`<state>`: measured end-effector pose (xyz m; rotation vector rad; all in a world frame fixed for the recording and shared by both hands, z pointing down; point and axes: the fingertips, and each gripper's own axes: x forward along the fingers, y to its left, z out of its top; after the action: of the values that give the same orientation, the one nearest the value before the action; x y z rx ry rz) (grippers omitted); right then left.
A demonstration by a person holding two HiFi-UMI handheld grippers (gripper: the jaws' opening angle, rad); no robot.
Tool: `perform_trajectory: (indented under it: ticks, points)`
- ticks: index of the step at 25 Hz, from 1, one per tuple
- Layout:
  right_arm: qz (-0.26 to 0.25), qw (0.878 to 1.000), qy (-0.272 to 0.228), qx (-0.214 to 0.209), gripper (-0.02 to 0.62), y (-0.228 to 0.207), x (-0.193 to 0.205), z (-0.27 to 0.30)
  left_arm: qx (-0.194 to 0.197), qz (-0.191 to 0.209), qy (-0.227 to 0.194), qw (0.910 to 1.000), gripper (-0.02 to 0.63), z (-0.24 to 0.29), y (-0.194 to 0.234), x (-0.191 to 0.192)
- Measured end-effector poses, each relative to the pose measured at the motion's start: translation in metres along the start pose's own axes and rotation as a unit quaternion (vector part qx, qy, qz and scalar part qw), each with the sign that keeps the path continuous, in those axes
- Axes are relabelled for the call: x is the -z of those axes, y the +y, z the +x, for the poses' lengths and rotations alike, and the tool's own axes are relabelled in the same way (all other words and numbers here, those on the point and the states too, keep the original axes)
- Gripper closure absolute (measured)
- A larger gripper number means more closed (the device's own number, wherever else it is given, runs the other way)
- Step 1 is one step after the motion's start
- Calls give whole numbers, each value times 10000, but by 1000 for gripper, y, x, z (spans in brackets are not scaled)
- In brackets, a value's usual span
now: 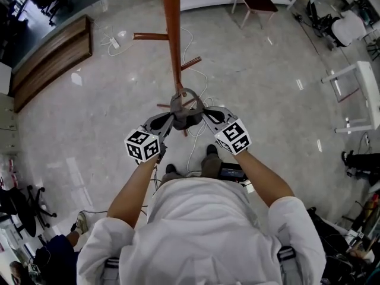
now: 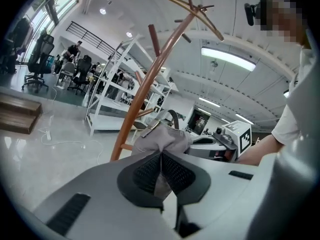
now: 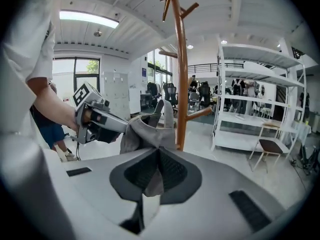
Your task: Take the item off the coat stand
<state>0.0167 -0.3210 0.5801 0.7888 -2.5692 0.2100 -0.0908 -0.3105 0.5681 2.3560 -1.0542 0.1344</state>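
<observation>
Grippers point(image 1: 168, 121) point(image 1: 205, 116) on cap point(image 1: 187, 113) — coat stand point(image 1: 173, 34) behind

1. The coat stand point(image 1: 173, 40) rises straight in front of the person point(image 1: 202, 230).
2. The cloth item point(image 1: 185, 114) sits just beside the stand's pole, between the two grippers.
3. The left gripper point(image 1: 171, 120) clamps its left side, and the right gripper point(image 1: 205, 115) clamps its right side.
4. A bench point(image 1: 52, 55) lies well off to the left.
5. A chair point(image 1: 256, 2) stands beyond the stand, to the right.
6. A cable point(image 1: 191, 156) trails on the floor by the stand's foot.
</observation>
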Motion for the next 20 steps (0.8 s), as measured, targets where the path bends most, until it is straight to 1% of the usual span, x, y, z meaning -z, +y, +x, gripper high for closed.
perform_trajectory:
  ticks: [5,10,15,17,20]
  points:
    - [7,9983,-529,226,569,26,-48,-28,213,323,-382,9985,584,-38,-21,-32]
    - [186,9922,-1094,568,569,46,-85,-60,370,708,-675,9945,584,-68,-50,-55]
    - [147,9852,-1456,893,569,68,-111,-91,597,827,-1106,9886,584,-93,-76,-82]
    - [203,9820,-1571,1032,569,77,-118,-105,719,961,-1168,9859,584,-101,-88,-89]
    - [336,9754,-1806,1222,569,90,-128,-119,914,1103,-1133,9832,584,-114,-103,-97]
